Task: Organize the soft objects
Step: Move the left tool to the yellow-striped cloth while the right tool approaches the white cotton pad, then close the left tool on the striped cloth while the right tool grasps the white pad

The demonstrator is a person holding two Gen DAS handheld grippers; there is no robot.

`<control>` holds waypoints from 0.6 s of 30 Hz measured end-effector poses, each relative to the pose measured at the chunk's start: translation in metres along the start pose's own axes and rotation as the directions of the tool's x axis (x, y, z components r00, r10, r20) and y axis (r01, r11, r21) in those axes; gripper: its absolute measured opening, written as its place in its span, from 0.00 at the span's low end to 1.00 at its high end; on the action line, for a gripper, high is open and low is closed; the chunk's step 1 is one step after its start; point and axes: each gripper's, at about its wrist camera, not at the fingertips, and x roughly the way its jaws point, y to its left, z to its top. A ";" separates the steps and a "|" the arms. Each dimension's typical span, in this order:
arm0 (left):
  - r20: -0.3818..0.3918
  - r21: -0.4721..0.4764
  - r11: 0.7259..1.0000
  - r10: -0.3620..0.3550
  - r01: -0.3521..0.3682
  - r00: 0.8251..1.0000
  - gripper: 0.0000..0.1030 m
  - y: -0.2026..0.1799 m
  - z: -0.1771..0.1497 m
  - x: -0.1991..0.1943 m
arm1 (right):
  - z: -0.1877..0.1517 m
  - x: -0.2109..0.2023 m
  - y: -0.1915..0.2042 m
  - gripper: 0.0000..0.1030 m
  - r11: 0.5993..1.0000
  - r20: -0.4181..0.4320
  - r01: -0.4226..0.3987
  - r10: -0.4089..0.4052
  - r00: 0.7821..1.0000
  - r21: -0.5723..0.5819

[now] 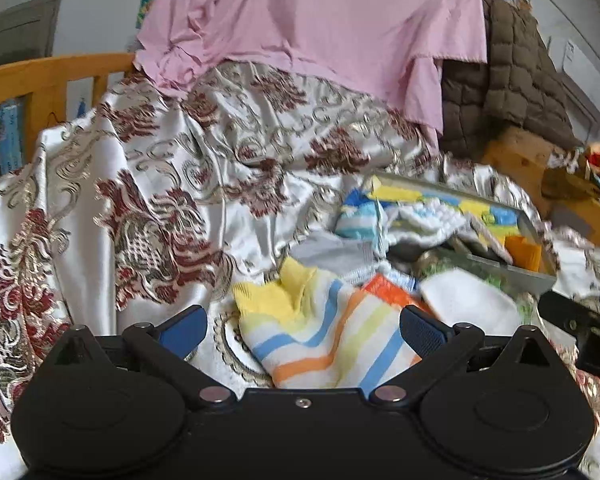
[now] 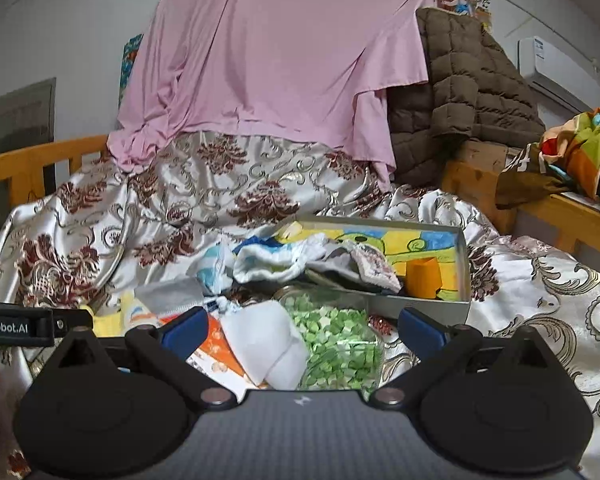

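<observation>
A pile of small soft things lies on a patterned satin bedspread. Nearest me is a striped sock with a yellow toe, lying between the wide-apart fingers of my open left gripper. My open right gripper hovers over a white sock and a clear jar of green paper bits. Behind them a shallow box with a colourful lining holds several socks and an orange cup. An orange cloth lies left of the white sock. The right gripper shows at the right edge of the left wrist view.
A pink sheet drapes over a tall heap at the back, with a brown quilted jacket to its right. A wooden bed rail runs along the left. Colourful clothes lie on a wooden ledge at right.
</observation>
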 end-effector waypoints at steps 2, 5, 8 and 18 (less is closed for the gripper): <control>-0.015 0.009 1.000 -0.012 0.012 1.000 0.99 0.000 -0.003 0.003 | -0.002 0.004 0.001 1.00 1.000 -0.017 -0.001 0.001 1.000 -0.007; -0.032 0.046 0.999 -0.024 0.026 0.999 0.99 -0.002 -0.007 0.007 | -0.005 0.010 0.002 1.00 1.000 -0.042 -0.005 0.005 0.999 -0.018; -0.038 0.099 0.995 -0.026 0.030 0.999 0.99 -0.005 -0.013 0.010 | -0.007 0.014 0.005 1.00 0.999 -0.064 -0.010 0.008 0.998 -0.031; -0.060 0.161 0.985 -0.053 0.063 0.997 0.99 -0.008 -0.023 0.017 | -0.013 0.029 0.008 1.00 0.998 -0.109 0.008 -0.015 0.994 -0.065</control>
